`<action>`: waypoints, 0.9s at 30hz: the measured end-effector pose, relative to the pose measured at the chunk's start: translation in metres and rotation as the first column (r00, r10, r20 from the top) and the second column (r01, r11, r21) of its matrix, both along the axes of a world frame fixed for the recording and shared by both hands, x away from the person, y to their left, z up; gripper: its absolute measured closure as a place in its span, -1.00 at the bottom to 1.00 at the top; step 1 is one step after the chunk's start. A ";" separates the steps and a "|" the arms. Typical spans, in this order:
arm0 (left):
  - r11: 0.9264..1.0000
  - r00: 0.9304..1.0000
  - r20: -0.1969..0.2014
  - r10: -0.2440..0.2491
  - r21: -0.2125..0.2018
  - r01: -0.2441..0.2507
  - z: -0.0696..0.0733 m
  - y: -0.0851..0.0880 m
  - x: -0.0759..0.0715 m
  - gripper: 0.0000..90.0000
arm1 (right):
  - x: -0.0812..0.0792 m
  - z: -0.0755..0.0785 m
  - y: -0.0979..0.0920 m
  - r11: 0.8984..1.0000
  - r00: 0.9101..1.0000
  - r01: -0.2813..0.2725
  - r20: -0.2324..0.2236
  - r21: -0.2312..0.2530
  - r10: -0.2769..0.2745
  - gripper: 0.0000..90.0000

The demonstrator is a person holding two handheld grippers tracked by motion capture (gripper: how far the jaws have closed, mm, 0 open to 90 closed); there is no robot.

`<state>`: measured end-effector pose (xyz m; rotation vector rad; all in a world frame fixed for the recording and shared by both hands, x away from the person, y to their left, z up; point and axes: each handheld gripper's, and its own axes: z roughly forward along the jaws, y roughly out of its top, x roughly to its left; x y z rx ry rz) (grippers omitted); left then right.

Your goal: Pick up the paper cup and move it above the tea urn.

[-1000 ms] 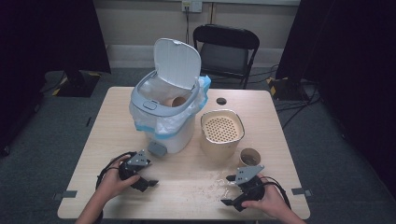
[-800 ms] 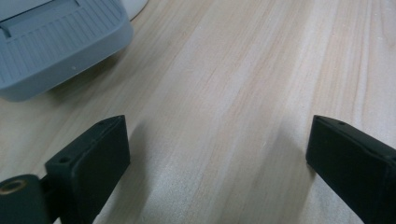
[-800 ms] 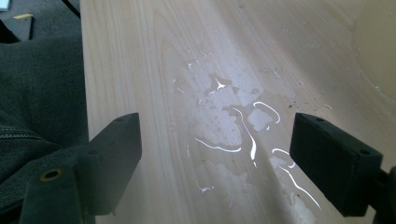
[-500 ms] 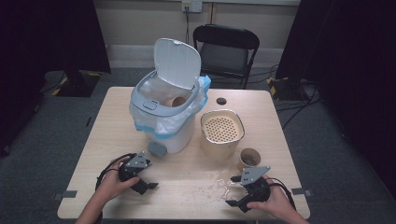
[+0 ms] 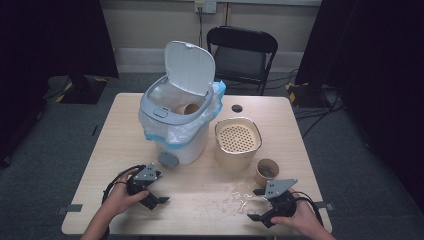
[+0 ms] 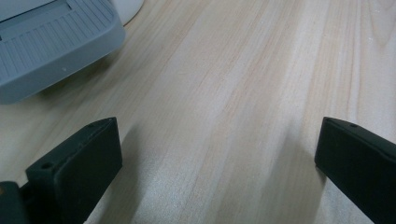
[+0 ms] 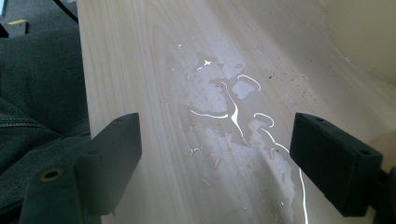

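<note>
My left gripper rests low over the table's front left, just in front of the white pedal bin. In the left gripper view its jaws have just been opening and stand wide apart over bare wood with nothing between them; the bin's grey pedal lies ahead at the left. At the front right my right gripper is open. Its jaws straddle a wet spill on the wood without touching anything.
The bin's lid is up, with a plastic liner and a brown cup inside. A beige container with a perforated top and a small paper cup stand right of it. A black chair is behind the table.
The right hand has shifted slightly to the right near the front edge. The left hand has kept its place.
</note>
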<state>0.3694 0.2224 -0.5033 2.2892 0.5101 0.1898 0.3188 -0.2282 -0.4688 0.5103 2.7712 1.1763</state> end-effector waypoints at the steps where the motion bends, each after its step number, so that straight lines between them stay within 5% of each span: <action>1: 1.000 1.000 0.000 0.000 0.000 0.000 0.000 0.000 0.000 -1.00 | 0.000 0.000 0.000 1.000 1.000 0.000 0.003 -0.003 0.000 -0.64; 27: 1.000 1.000 0.001 -0.002 -0.001 0.002 0.000 0.000 0.000 -1.00 | 0.000 -0.002 -0.029 0.998 0.998 0.057 0.002 -0.011 -0.057 -0.64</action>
